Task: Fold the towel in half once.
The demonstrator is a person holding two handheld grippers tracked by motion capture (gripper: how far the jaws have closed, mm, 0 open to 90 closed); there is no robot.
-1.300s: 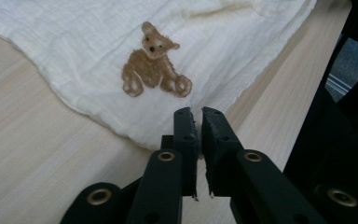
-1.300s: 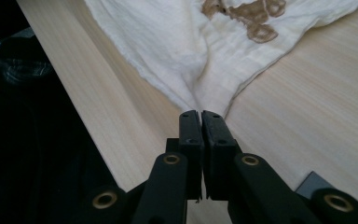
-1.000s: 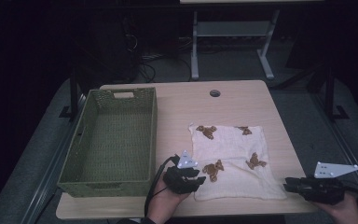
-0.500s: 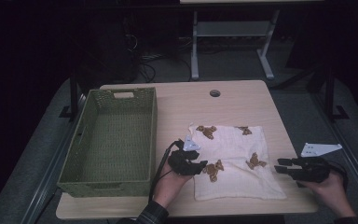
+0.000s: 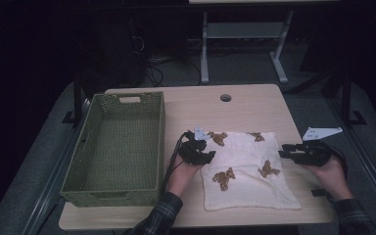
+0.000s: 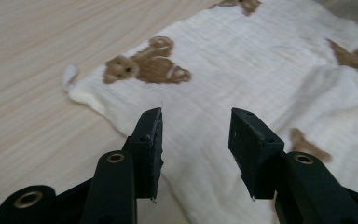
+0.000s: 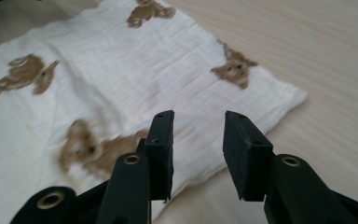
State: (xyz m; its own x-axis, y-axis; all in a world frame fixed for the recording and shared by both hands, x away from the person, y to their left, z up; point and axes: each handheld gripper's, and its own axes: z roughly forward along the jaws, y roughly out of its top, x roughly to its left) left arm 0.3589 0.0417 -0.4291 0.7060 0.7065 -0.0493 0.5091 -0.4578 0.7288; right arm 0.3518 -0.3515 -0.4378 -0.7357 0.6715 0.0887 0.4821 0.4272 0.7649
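1. Table (image 5: 254,105): light wood; unchanged from the earlier frames.
2. Basket (image 5: 81,166): green woven, on the table's left half, same spot as before. Nothing visible inside it.
3. Cloth (image 5: 247,169): white with brown bear prints, lies flat on the table right of the basket, between the two hands. Position matches the earlier frames; far corners and near edge still on the wood.
4. Right gripper (image 5: 286,151): has moved up and inward since a second ago, from the near right corner of the table to the cloth's right edge. Right gripper view: jaws spread, nothing between them, cloth edge directly below and ahead (image 7: 193,135).
5. Left gripper (image 5: 204,151): has moved up from the cloth's near left part to its far left corner area. Left gripper view: jaws spread, empty, hanging over the cloth just inside its left edge (image 6: 196,140), near a bear print (image 6: 144,65).
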